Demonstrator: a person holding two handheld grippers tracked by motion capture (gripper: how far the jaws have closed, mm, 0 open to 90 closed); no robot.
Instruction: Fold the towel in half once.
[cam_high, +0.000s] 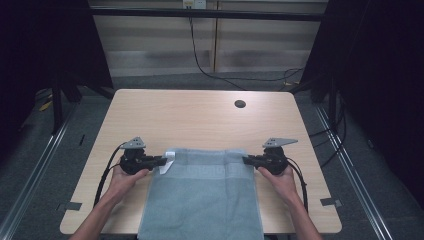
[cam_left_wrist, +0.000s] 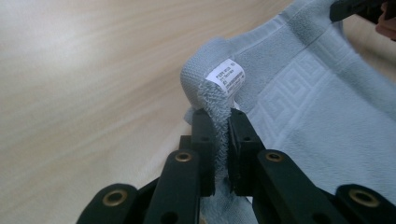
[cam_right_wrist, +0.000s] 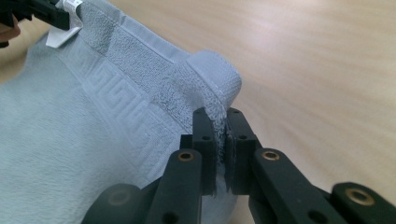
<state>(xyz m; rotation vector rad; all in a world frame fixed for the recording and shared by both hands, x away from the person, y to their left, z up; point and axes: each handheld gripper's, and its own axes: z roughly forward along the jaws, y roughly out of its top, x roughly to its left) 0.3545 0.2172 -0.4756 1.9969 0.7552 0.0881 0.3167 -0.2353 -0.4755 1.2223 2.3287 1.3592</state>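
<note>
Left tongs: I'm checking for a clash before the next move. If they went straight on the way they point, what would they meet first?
Probably the right tongs, across the grey towel that the left tongs grip; depth is unclear.

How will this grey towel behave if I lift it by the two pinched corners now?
The towel will probably sag between the left claw and right claw; its corners already fold limply. The looped pile likely resists slipping. The part overhanging the table edge should trail behind.
</note>
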